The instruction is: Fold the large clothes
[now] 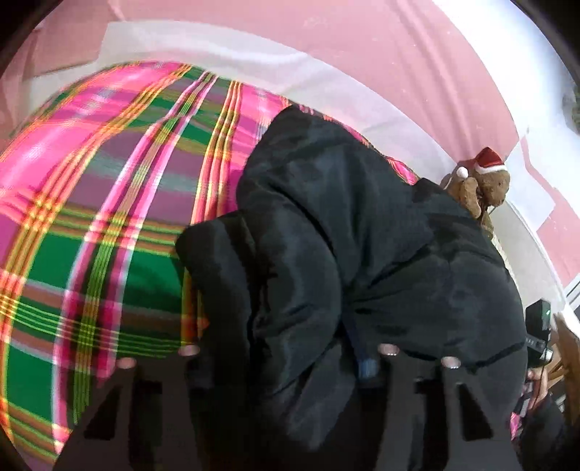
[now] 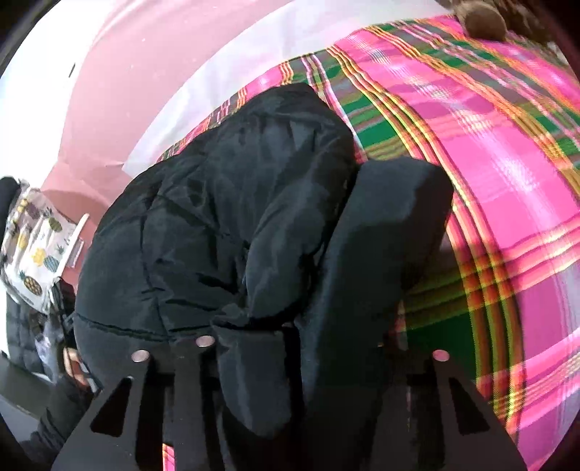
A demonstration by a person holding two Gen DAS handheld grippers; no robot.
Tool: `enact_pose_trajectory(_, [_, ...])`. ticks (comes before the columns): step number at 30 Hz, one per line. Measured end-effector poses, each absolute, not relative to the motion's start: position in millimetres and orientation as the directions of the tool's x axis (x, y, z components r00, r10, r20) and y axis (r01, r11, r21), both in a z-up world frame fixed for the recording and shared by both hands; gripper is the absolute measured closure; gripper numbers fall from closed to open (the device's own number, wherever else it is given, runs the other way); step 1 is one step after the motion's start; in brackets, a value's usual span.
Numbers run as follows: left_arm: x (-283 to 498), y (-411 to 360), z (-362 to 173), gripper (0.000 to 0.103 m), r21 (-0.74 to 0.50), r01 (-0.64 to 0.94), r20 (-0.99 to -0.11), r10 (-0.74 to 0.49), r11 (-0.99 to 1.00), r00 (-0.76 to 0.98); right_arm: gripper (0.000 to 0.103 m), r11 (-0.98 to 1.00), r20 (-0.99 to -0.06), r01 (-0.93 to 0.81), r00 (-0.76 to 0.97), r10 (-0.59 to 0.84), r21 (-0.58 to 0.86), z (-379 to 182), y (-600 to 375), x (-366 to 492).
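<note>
A large black puffy jacket (image 1: 344, 235) lies bunched on a bed with a pink, green and yellow plaid cover (image 1: 108, 217). In the left wrist view, my left gripper (image 1: 286, 358) has jacket fabric filling the space between its black fingers (image 1: 449, 384), and the jaws stand fairly wide around the bulk. In the right wrist view, the same jacket (image 2: 224, 224) is bunched in my right gripper (image 2: 290, 351), with thick folds between its fingers (image 2: 141, 384). A padded sleeve or flap (image 2: 391, 224) sticks up to the right. Both grippers hold the jacket lifted slightly off the cover.
A brown teddy bear with a red Santa hat (image 1: 485, 181) sits at the bed's far right edge; its paw (image 2: 485, 18) shows at the top of the right wrist view. Pink walls (image 1: 362, 43) surround the bed. A pineapple-print cloth (image 2: 32, 250) hangs at the left.
</note>
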State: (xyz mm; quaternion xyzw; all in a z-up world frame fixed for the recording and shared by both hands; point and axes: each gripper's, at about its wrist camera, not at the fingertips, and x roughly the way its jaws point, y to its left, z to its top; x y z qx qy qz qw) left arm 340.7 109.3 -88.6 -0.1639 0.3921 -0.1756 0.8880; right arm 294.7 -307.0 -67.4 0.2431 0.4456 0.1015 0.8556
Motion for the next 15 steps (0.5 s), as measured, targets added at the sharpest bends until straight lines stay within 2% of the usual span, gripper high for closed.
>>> enact_pose_trajectory(1, [338,106,-84,0.065,-0.404,0.186,-0.645,-0.423,0.896,0.637,0.068,0.861,-0.711,0.045,0.586,0.387,0.506,-65,-307,293])
enact_pose_trajectory(4, [327,101,-67,0.073,-0.345,0.193,-0.651,-0.382,0.919,0.655,0.072,0.872,-0.708,0.04,0.603,0.368,0.488,-54,-303,288])
enact_pose_trajectory(15, [283,118,-11,0.077,-0.318,0.203,-0.594,-0.362,0.926,0.719,0.075,0.879,-0.648,-0.052,0.656,0.388,0.474,2,-293,260])
